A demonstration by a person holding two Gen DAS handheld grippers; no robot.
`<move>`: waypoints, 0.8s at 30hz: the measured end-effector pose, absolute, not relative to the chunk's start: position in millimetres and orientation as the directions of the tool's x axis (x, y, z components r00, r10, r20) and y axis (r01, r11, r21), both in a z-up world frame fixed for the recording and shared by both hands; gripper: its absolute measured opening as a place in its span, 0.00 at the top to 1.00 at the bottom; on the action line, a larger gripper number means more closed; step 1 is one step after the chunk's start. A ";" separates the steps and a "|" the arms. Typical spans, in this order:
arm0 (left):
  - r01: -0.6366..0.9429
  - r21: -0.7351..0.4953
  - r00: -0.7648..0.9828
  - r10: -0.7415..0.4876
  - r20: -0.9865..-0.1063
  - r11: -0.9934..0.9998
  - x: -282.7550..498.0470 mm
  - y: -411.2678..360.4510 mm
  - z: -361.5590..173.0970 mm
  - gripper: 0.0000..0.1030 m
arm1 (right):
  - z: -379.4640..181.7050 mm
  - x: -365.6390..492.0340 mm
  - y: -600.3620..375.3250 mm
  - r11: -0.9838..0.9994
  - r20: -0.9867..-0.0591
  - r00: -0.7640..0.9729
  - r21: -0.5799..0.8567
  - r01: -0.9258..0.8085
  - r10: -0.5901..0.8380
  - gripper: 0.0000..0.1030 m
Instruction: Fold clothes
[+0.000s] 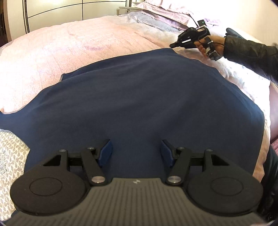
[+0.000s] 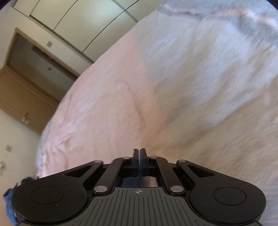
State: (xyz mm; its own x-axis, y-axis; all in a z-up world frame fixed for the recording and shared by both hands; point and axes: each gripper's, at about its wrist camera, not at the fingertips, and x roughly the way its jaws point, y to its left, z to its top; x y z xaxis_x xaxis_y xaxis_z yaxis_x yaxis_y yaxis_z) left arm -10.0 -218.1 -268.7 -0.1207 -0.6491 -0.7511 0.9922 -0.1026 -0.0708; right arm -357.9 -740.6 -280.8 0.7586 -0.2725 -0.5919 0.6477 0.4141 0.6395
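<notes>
A navy blue garment (image 1: 139, 97) lies spread flat on the pink bedspread (image 1: 69, 43), filling the middle of the left wrist view. My left gripper (image 1: 136, 153) hovers over its near part, open, with nothing between its blue pads (image 1: 106, 153). Past the garment's far right corner, a person's hand in a dark sleeve (image 1: 252, 52) holds my right gripper (image 1: 172, 45) above the bedspread. In the right wrist view the right gripper (image 2: 140, 154) has its fingers pressed together, nothing between them, and only pink bedspread (image 2: 156, 87) lies ahead; the garment is out of that view.
Pillows (image 1: 173, 10) lie at the head of the bed. A white patterned cloth (image 1: 10, 153) sits at the lower left. White wardrobe doors (image 2: 78, 20) and a wooden door (image 2: 22, 93) stand beyond the bed's far edge.
</notes>
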 end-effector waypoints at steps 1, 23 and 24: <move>0.992 -0.070 -0.119 -0.651 -0.750 -0.100 -10.0 -216.7 -267.5 0.44 | -277.8 -362.2 -739.6 0.420 -0.604 0.742 0.616 0.666 -0.290 1.00; 0.982 0.065 0.172 -0.682 -0.711 0.180 44.7 -77.8 -219.8 0.42 | -193.9 -376.3 -494.4 0.811 -0.686 0.658 0.171 0.559 -0.309 0.44; 0.978 0.078 0.191 -0.684 -0.704 0.193 49.6 -64.4 -215.2 0.42 | -186.1 -366.8 -476.8 0.833 -0.674 0.676 0.163 0.529 -0.297 0.44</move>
